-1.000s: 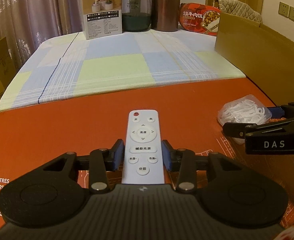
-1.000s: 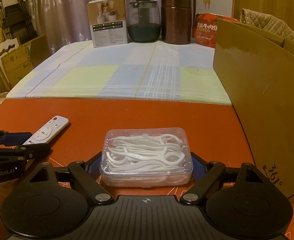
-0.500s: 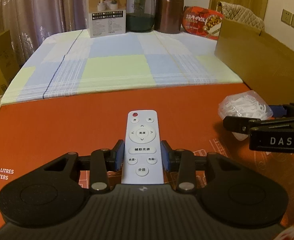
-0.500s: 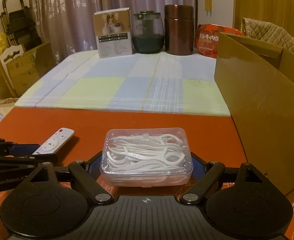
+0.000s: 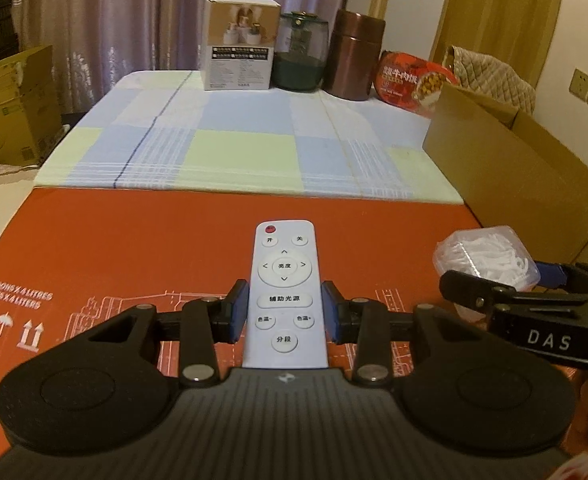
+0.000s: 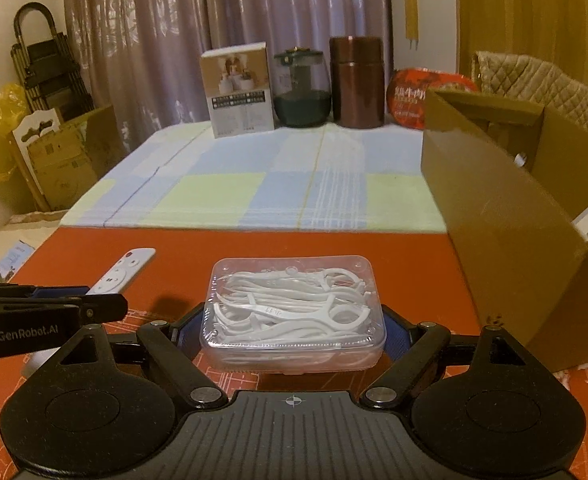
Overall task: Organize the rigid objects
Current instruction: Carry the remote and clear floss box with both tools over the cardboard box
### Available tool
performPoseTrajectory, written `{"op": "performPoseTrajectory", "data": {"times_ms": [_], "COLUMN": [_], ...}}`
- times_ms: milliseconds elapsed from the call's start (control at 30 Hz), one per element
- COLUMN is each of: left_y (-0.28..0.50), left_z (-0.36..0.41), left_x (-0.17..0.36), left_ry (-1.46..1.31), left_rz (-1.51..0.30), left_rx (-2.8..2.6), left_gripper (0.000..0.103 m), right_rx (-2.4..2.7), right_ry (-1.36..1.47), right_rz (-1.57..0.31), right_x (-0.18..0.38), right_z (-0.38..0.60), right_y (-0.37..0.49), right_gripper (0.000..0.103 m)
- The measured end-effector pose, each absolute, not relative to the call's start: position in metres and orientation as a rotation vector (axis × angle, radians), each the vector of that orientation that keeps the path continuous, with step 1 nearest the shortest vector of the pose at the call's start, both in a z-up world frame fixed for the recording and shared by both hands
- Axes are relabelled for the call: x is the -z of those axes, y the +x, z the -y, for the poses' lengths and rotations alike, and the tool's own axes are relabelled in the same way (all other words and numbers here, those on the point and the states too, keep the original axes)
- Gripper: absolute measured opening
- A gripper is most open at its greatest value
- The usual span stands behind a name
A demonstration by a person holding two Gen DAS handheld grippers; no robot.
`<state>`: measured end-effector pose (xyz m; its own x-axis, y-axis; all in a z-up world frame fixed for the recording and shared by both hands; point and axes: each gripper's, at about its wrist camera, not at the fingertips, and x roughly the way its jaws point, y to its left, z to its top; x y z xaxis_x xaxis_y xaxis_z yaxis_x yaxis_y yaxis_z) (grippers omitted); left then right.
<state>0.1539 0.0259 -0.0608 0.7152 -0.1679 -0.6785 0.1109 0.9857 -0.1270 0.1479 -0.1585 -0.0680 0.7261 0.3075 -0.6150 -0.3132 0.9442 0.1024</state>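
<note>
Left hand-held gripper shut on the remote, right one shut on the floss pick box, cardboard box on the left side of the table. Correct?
Not quite: the cardboard box is on the right side, as the right wrist view shows. The rest holds: the left hand-held gripper is shut on the remote, and the right hand-held gripper is shut on the floss pick box.
</note>
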Motion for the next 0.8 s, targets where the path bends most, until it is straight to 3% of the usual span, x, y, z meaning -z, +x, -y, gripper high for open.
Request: {"op": "performPoseTrajectory", "data": {"times_ms": [800], "left_y": [0.069], "left_z": [0.008], "left_x": [-0.011], "left_ry": [-0.146], "left_rz": [-0.686], "left_rx": [0.172], "left_gripper": [0.033], "right_rx": [-0.304], "right_ry": [0.111], "right_rz": [-0.62], "right_x": [0.008], "right_z": [0.225], "right_y": [0.06], "right_gripper": [0.082]}}
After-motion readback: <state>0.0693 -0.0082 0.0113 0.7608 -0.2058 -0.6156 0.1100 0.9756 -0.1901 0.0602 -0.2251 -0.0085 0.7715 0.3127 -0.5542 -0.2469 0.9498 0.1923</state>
